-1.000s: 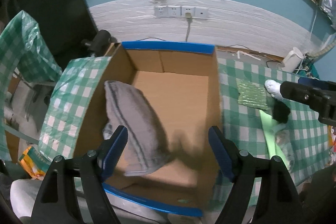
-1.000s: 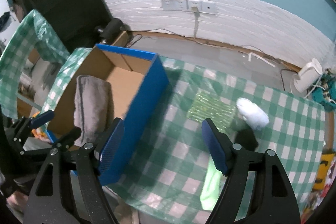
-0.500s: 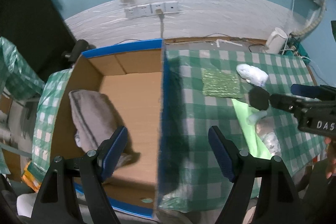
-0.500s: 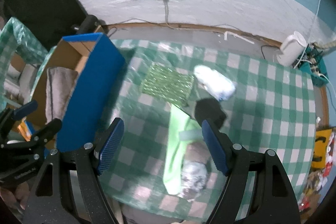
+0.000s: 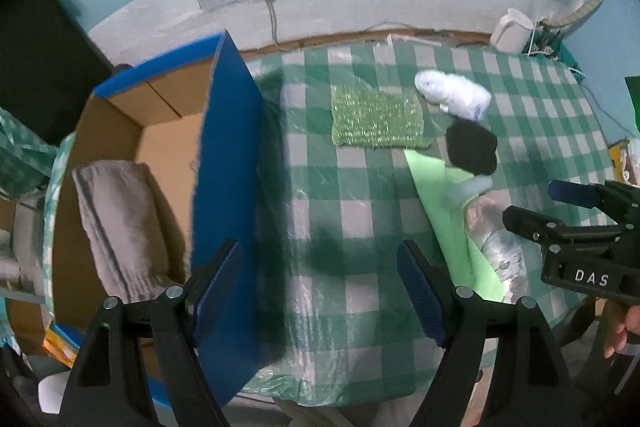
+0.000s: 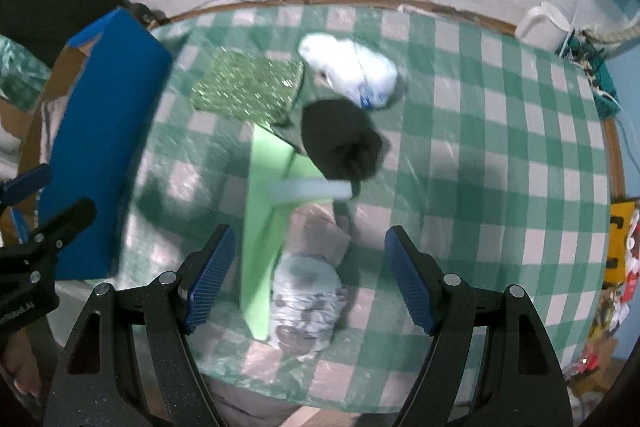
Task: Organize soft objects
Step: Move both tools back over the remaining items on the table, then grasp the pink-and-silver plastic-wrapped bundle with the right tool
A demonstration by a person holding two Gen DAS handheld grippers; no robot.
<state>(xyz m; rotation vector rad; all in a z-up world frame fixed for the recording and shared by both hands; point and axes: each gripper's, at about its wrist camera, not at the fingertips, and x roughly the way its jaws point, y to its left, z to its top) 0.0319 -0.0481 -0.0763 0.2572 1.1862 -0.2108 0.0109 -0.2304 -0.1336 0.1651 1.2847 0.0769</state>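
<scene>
Grippers are both held spread with nothing between the jaws — left gripper over the table beside the box, right gripper over the green sheet. Grey towel is seen lying inside the box — black cloth sits mid-table.

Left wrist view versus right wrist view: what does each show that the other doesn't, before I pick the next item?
Only the left wrist view shows the grey towel lying inside the cardboard box.

Only the right wrist view shows the open right gripper directly above the light green cloth.

Both show the sparkly green cloth, white bundle and black item.
</scene>
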